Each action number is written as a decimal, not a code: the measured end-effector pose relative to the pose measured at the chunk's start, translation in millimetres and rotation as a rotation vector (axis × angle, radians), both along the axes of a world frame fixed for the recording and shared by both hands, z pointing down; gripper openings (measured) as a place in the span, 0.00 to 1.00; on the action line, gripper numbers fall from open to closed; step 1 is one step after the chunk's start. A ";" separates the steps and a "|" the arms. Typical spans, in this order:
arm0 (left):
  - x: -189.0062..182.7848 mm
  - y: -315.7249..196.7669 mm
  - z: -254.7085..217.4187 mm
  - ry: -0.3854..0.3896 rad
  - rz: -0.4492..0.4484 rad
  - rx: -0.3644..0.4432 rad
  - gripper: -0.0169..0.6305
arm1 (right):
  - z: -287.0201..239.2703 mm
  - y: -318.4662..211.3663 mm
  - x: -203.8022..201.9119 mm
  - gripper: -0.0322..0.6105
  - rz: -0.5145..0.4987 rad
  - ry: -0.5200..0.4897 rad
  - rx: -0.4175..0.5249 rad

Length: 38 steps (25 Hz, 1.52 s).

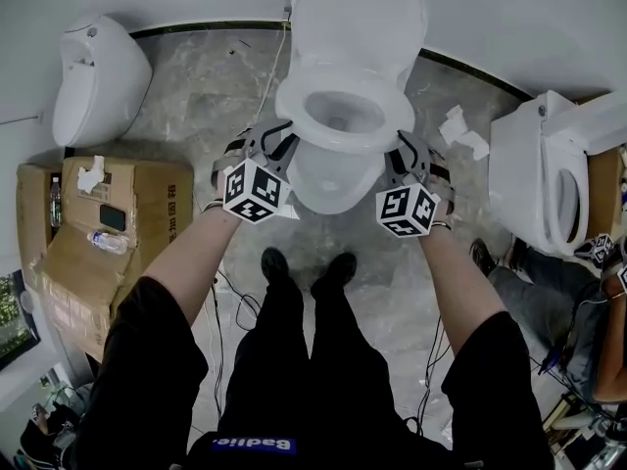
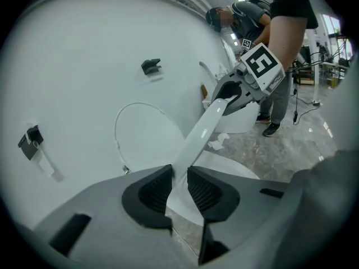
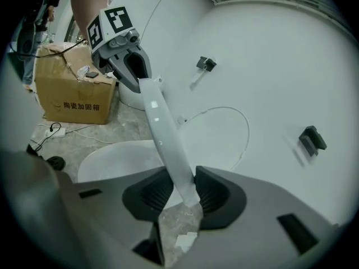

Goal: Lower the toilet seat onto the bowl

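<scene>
Just above the bowl point(image 1: 331, 186), you've got the toilet seat point(image 1: 345, 106) partway down, left tool point(image 2: 179, 178) and right tool point(image 3: 184, 186) each pinching a side rim, I'd guess so it lands level instead of slamming.

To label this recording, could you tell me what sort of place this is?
Likely a test space, not a bathroom: a white ceramic toilet, a second white toilet nearby, and a brown cardboard box.

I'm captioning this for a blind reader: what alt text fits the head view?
From above, the left hand-held gripper and right hand-held gripper clamp opposite sides of a white toilet seat, tilted above the bowl. A cardboard box stands at left.
</scene>
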<state>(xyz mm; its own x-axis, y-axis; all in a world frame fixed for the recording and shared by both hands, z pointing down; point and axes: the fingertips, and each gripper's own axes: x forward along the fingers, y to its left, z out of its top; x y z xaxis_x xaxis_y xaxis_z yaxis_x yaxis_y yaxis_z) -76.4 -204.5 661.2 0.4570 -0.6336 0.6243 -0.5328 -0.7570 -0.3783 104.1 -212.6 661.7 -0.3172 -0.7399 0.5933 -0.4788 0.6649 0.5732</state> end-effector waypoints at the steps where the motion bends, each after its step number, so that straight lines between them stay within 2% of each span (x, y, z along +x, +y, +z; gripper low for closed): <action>1: -0.7 2.4 2.0 0.002 0.005 0.000 0.16 | 2.1 2.0 -0.6 0.21 -0.005 0.010 0.002; 9: -2.6 37.8 31.4 -0.039 0.101 -0.034 0.17 | 33.8 35.5 -3.3 0.22 -0.043 0.127 -0.001; 15: -4.5 66.0 58.2 -0.070 0.141 -0.061 0.18 | 62.7 61.0 -5.3 0.24 -0.066 0.199 -0.021; 30: -6.1 126.6 145.6 -0.134 0.199 -0.145 0.21 | 151.5 115.3 -6.7 0.31 -0.147 0.309 -0.054; 38: -7.8 148.4 200.0 -0.150 0.195 -0.200 0.20 | 208.4 138.2 -7.6 0.37 -0.201 0.357 -0.089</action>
<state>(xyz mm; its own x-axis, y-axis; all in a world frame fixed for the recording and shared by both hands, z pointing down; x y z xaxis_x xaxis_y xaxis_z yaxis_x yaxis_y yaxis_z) -84.1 -56.1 861.2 0.4507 -0.4011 0.7975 -0.3199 -0.9066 -0.2751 96.4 -74.4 870.1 -0.2123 -0.6249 0.7513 -0.1160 0.7795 0.6156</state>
